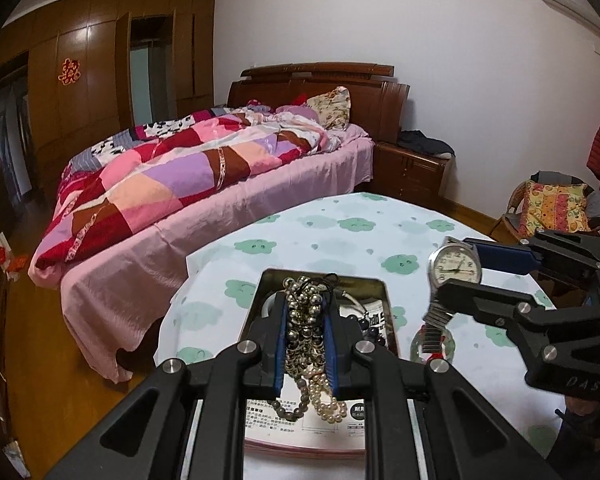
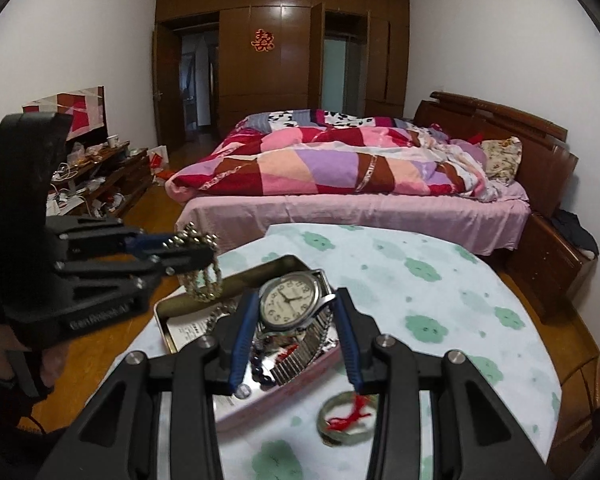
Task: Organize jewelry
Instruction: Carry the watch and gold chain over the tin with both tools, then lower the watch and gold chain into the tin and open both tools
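My left gripper (image 1: 305, 312) is shut on a bundle of bead and pearl necklaces (image 1: 304, 332), held over the open metal tin (image 1: 382, 292); the strands hang down below the fingers. It also shows in the right wrist view (image 2: 192, 246), with the necklaces (image 2: 202, 276) drooping above the tin (image 2: 268, 266). My right gripper (image 2: 296, 300) is shut on a silver wristwatch (image 2: 290, 300) with a white dial, held above the tin's right side. The watch (image 1: 454, 266) and right gripper (image 1: 456, 276) show at the right of the left wrist view.
A green bangle with red thread (image 2: 346, 420) lies on the cloud-patterned tablecloth (image 2: 440, 280) right of the tin. A pink box lid (image 2: 260, 408) lies under the tin. Dark beads (image 2: 260, 368) lie inside it. A bed (image 2: 360, 184) stands beyond the table.
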`<state>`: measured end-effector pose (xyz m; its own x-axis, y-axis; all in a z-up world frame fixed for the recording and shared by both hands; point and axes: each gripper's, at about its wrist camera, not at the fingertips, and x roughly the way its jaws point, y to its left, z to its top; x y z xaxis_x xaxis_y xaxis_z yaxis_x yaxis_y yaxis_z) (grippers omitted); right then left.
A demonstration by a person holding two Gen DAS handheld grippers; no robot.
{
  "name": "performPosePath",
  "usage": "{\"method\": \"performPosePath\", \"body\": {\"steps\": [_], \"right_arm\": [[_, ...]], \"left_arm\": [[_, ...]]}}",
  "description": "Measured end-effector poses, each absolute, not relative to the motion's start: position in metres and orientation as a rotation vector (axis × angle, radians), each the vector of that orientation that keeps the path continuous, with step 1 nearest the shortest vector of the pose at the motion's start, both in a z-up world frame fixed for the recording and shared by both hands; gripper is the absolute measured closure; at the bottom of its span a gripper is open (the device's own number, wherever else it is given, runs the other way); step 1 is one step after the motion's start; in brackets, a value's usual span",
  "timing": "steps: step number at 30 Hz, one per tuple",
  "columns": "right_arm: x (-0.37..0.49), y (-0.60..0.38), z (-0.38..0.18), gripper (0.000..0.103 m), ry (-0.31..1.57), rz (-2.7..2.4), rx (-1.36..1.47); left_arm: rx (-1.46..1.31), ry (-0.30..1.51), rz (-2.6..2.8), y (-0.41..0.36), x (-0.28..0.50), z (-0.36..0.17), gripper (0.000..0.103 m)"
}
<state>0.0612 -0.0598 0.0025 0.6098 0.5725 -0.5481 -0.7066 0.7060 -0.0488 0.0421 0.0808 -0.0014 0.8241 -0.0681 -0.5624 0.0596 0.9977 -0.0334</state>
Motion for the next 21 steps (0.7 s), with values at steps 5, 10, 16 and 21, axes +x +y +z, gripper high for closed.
{"method": "performPosePath", "body": {"steps": [5,10,16,21], "right_arm": [[0.063,-0.043,-0.009,0.062,0.553,0.777,-0.28],[0.064,-0.03,-0.023,0.062,0.585,0.794,-0.302],[0.067,-0.023,-0.043,0.062,0.649,0.802,-0.307],[0.068,-0.021,-0.056,0.062,0.7,0.806,-0.302]], "left_arm": [[-0.021,0.617,-0.062,0.085,0.047,-0.008,0.088],[-0.034,0.65,-0.047,0.091,0.055,-0.021,0.088],[-0.044,0.694,-0.045,0.095,0.063,-0.037,0.088],[-0.042,0.728,-0.052,0.093,0.068,-0.048,0.088]]}}
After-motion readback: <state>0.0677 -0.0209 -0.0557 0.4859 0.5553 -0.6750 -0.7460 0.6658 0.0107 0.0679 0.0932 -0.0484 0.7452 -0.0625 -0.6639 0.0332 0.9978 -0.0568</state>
